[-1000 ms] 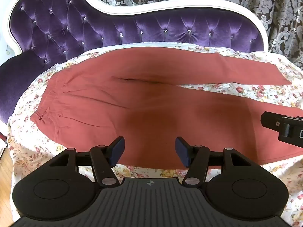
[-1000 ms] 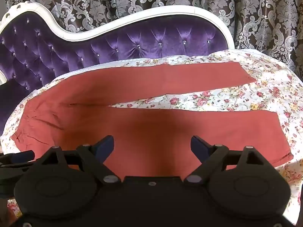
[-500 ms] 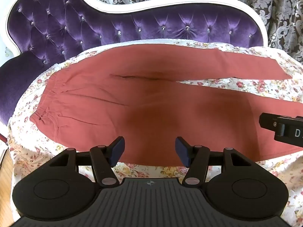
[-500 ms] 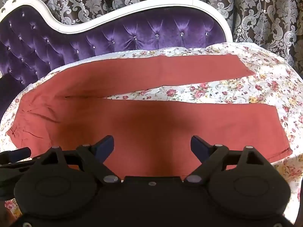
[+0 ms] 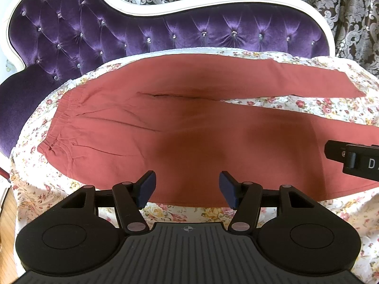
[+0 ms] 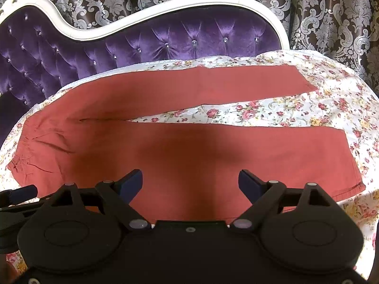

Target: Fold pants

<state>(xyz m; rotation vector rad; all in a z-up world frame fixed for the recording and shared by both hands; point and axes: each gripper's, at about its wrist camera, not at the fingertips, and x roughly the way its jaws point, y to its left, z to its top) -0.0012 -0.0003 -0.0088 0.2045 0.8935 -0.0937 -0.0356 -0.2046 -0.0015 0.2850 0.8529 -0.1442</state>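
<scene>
Pants (image 5: 189, 127) are lying flat and unfolded on the floral sheet (image 5: 331, 106) covering the purple sofa (image 5: 165, 33); waistband (image 5: 61, 123) to the left, both legs running right and splaying apart into a narrow V, with sheet showing between them.

Left gripper (image 5: 187, 187) is hovering over the near edge of the near leg, jaws standing wide, nothing between the pads. Right gripper (image 6: 190, 184) is hovering further right over the same leg, jaws likewise wide and empty. No fold is begun yet.

Risks, as judged from here:
- Pads are sitting right above the near hem line, where cloth meets sheet. A low pinch is likely catching the sheet along with the pants, dragging the cover during the fold.
- Pants are two layers; a shallow grab may be lifting only the top layer, leaving the leg bunching.
- The legs are diverging, so carrying the near leg over without aligning is likely leaving cuffs (image 6: 350, 156) mismatched.
- Uneven lifting between the two grippers risks skewing the crease.
</scene>
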